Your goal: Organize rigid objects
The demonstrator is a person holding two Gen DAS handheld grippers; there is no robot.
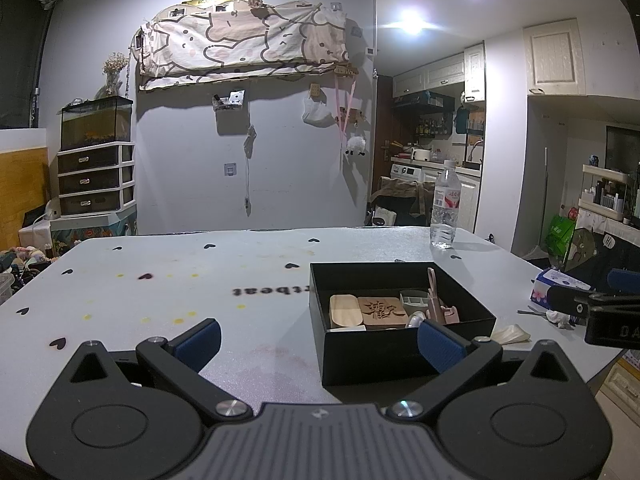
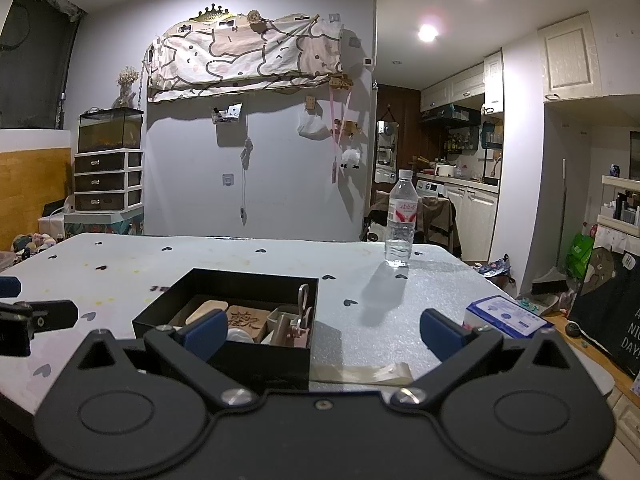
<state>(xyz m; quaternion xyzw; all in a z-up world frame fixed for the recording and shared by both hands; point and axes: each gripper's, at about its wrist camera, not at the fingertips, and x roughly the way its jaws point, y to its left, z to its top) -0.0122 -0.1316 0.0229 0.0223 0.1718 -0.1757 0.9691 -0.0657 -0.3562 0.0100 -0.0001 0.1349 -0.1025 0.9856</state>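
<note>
Quick count of what's in front of me: one black box (image 1: 400,354) on the table (image 1: 160,300), and inside it I can make out one pale oval wooden piece (image 1: 346,311), one carved wooden block (image 1: 382,311), one small grey tray (image 1: 416,300), one pink tool (image 1: 434,300) standing upright, plus one white round thing (image 1: 416,319) I can't identify. Far right there's one water bottle (image 1: 445,206). One tissue pack (image 2: 508,317) on the right edge. One clear plastic wrapper (image 2: 360,372) near me. Two grippers, mine, two blue-padded fingers each.

black box (image 1: 400,354) near wall hides contents
</note>
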